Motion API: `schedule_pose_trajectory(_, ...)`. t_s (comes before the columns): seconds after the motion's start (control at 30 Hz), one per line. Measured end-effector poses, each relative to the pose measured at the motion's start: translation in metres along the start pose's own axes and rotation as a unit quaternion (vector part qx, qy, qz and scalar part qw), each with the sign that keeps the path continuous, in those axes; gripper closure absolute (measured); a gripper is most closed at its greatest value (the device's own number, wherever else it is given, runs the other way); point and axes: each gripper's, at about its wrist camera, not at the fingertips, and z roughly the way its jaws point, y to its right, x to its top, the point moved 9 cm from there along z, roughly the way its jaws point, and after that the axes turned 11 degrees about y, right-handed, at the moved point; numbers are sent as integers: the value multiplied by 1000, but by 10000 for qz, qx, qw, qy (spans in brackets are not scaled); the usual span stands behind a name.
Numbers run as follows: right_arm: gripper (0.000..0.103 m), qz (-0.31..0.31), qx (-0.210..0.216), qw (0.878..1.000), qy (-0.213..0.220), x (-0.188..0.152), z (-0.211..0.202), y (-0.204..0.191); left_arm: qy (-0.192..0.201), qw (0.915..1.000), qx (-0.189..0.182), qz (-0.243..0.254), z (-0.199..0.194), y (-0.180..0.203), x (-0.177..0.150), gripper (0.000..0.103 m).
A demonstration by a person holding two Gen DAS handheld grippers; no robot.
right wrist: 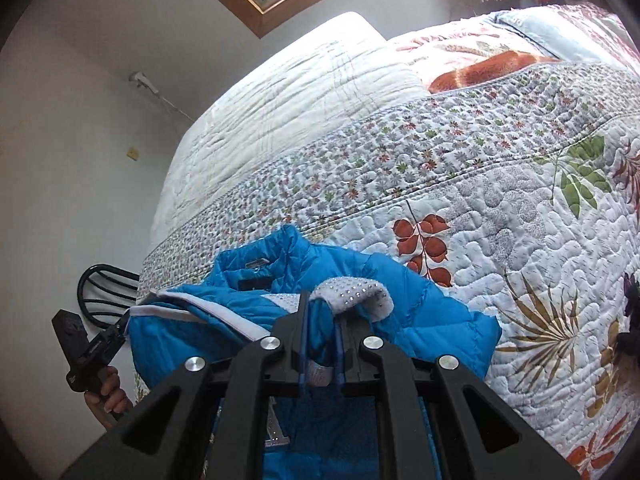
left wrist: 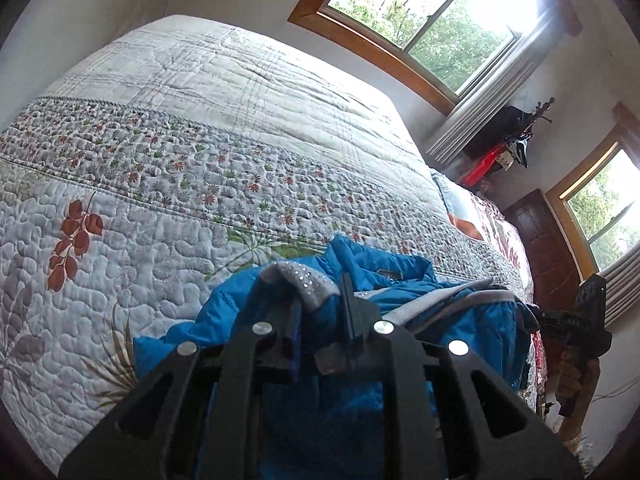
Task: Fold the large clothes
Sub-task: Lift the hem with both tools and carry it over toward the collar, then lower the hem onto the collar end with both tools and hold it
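Observation:
A blue quilted jacket (left wrist: pixel 420 304) with grey trim and a studded grey shoulder patch hangs between both grippers above the near edge of the bed. My left gripper (left wrist: pixel 324 300) is shut on the jacket's shoulder, next to the studded patch (left wrist: pixel 296 276). My right gripper (right wrist: pixel 324 320) is shut on the other shoulder of the jacket (right wrist: pixel 420 320), just under its studded patch (right wrist: pixel 352 292). The right gripper also shows at the far right of the left wrist view (left wrist: pixel 576 320); the left gripper shows at the far left of the right wrist view (right wrist: pixel 92 344). The jacket's lower part is hidden.
The bed is covered by a white floral quilt (left wrist: pixel 180 152), (right wrist: pixel 520 220). Pillows (right wrist: pixel 500 64) lie at its head. Wood-framed windows (left wrist: pixel 432 20) and a dark wooden cabinet (left wrist: pixel 548 256) line the wall. A black metal chair back (right wrist: pixel 104 288) stands beside the bed.

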Motion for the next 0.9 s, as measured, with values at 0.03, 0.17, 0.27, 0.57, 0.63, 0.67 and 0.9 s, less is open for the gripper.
schedule_pose_trajectory(0.03,93,73,16,10000,-45,1,8,3,-67,9999,3,-75,10,-5,-1,87)
schedule_pose_trajectory(0.17,93,259,-34,9995,-184,0,36,15,-275,9992,84,-278,38,-24,-7,87)
schedule_pose_trajectory(0.27,93,318,-139,9989,-300,-5,54,23,-416,9983,125,-379,56,-35,-16,85)
schedule_pose_trajectory(0.57,92,678,-123,9966,-442,-13,77,41,-557,9970,169,-513,72,-48,-25,84)
schedule_pose_trajectory(0.63,92,686,-127,9966,-438,-13,77,40,-556,9970,190,-512,72,-48,-25,84)
schedule_pose_trajectory(0.67,92,693,-130,9965,-439,-12,76,40,-554,9969,195,-523,72,-49,-25,84)
schedule_pose_trajectory(0.9,90,656,-179,9968,-415,-12,70,38,-547,9965,183,-597,70,-48,-25,83)
